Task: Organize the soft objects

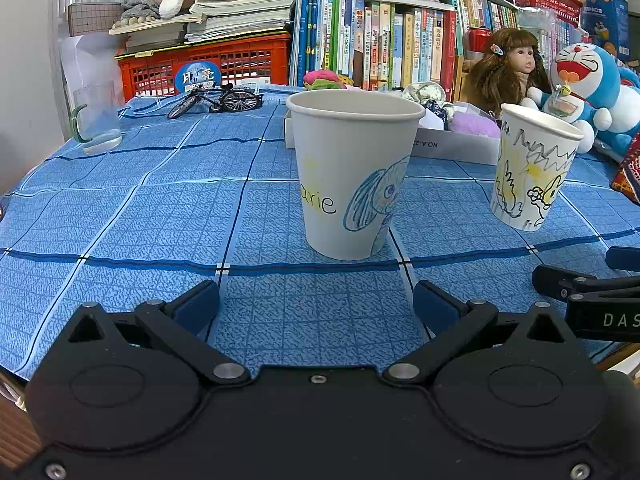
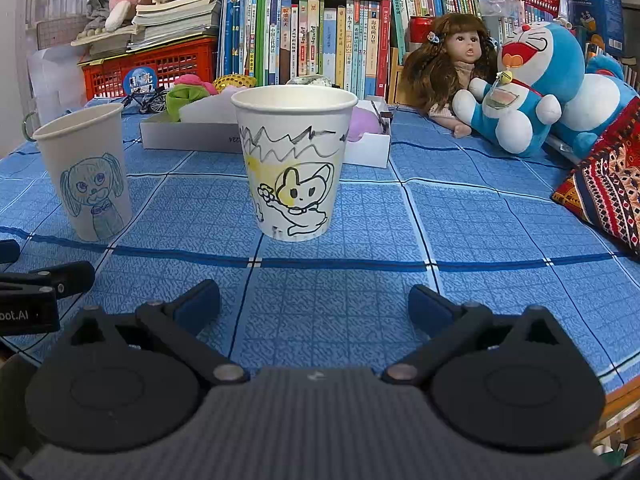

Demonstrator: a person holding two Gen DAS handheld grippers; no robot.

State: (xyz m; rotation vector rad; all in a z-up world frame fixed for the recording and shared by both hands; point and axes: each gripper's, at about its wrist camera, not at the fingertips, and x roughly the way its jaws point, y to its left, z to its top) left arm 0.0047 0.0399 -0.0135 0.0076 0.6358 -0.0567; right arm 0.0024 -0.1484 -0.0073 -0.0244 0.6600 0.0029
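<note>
Blue checked tablecloth (image 2: 460, 216) across the whole tabletop, crossed by dark and white lines. Behind it, a wall of upright books (image 2: 320, 36) with Chinese spines, too small to read, beside a red crate (image 1: 208, 64) bearing a round blue sticker with two white Chinese characters and topped by stacked books. At the right edge, a blue-and-white Doraemon plush (image 2: 528, 88) sitting against a long-haired doll (image 2: 452, 60), with a patterned red cushion (image 2: 604, 184) nearer the front. Mid-table, a shallow white box (image 2: 192, 128), printed "NO.A-2…" on its side in the left view, holding soft items: a green and pink plush piece (image 2: 188, 94), a lilac one (image 2: 362, 122). In front of the box, two paper cups standing upright and well apart: one with a blue long-eared figure (image 1: 352, 176) and the letters "arie", one with a yellow bunny under a zigzag line (image 2: 294, 160). Far left, a clear glass mug (image 1: 96, 118) and a small model bicycle (image 1: 218, 100). Left gripper (image 1: 316, 304) low over the cloth, jaws spread wide, nothing between them; "DAS" legible on the neighbouring tool. Right gripper (image 2: 314, 306) likewise wide apart and empty, "oot.AI" legible on the other tool's body.
</note>
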